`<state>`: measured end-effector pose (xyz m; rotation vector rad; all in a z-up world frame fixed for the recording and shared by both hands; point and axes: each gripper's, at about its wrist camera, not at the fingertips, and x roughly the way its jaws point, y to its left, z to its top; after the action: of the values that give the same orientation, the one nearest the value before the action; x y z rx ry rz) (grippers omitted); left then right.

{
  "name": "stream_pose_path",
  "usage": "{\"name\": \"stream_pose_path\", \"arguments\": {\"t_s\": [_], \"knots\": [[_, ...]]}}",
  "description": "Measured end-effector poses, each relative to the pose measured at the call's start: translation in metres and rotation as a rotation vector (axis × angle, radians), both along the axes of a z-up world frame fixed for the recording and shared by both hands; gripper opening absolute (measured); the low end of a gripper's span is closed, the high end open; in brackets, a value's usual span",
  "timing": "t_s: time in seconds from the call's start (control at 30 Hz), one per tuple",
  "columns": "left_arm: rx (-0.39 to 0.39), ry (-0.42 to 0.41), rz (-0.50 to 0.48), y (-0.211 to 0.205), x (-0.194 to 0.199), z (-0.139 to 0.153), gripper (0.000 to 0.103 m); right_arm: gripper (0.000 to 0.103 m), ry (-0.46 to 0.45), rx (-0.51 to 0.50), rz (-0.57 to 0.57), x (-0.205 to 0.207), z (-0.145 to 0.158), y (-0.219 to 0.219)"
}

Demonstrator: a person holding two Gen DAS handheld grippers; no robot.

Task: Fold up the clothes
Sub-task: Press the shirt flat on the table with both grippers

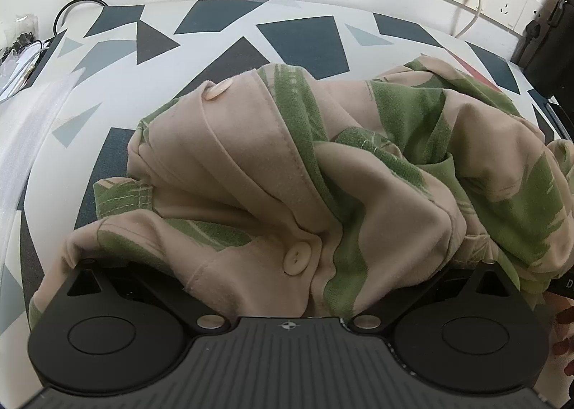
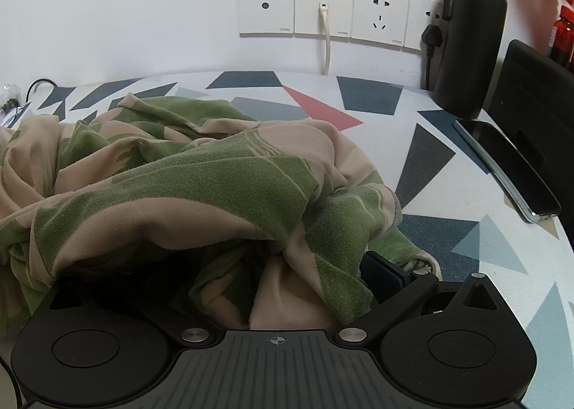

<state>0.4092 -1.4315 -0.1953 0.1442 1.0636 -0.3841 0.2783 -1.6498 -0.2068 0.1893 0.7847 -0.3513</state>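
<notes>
The beige-and-green shirt [image 1: 294, 172] lies crumpled on the patterned counter [image 2: 448, 165], no fold made, its cloth hiding both the left claw [image 1: 287, 265] and right claw [image 2: 251, 276], so I cannot tell their grip.

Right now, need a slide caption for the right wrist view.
Right gripper buried in a crumpled green-and-beige garment on a geometric-patterned tabletop, black bottle and phone nearby.
</notes>
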Motion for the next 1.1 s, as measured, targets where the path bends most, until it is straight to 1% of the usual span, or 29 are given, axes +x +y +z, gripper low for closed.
{"name": "stream_pose_path", "arguments": {"t_s": [0.8, 0.97, 1.1], "knots": [[0.013, 0.017, -0.007, 0.000, 0.002, 0.001, 0.103, 0.102, 0.031, 0.011, -0.003, 0.004, 0.002, -0.001], [0.008, 0.002, -0.029, 0.001, 0.000, 0.001, 0.103, 0.102, 0.053, 0.019, -0.007, 0.008, 0.003, -0.002], [0.019, 0.006, -0.090, 0.003, -0.001, 0.001, 0.103, 0.102, 0.074, 0.026, -0.035, 0.012, 0.005, -0.001]]}}
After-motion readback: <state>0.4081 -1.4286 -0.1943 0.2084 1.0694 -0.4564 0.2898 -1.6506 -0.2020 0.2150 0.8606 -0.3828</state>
